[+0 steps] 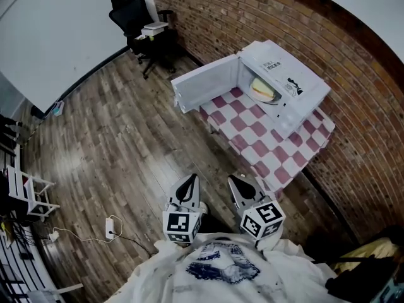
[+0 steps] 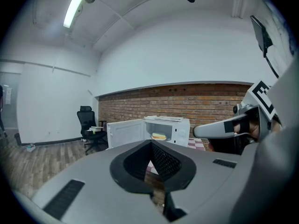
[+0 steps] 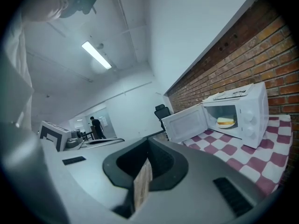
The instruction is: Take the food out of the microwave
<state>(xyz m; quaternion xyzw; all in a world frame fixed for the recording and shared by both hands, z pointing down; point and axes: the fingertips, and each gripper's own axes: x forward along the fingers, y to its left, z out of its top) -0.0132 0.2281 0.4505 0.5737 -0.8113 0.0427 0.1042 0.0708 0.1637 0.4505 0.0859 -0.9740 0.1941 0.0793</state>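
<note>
A white microwave [image 1: 291, 88] stands on a table with a red-and-white checked cloth [image 1: 268, 141]. Its door [image 1: 205, 84] hangs wide open to the left. Inside lies the yellow-and-white food [image 1: 264, 89] on a plate, also visible in the left gripper view [image 2: 159, 136] and the right gripper view [image 3: 226, 122]. My left gripper [image 1: 190, 179] and right gripper [image 1: 236, 180] are held side by side close to my body, well short of the table, pointing toward it. The jaws of both are together with nothing between them [image 2: 151, 143] [image 3: 148, 142].
A brick wall [image 1: 353, 106] runs behind the table. A black office chair [image 1: 136, 17] with items on it stands at the far end of the wood floor. A power strip with cable [image 1: 110, 227] and a white rack [image 1: 25, 191] are at the left.
</note>
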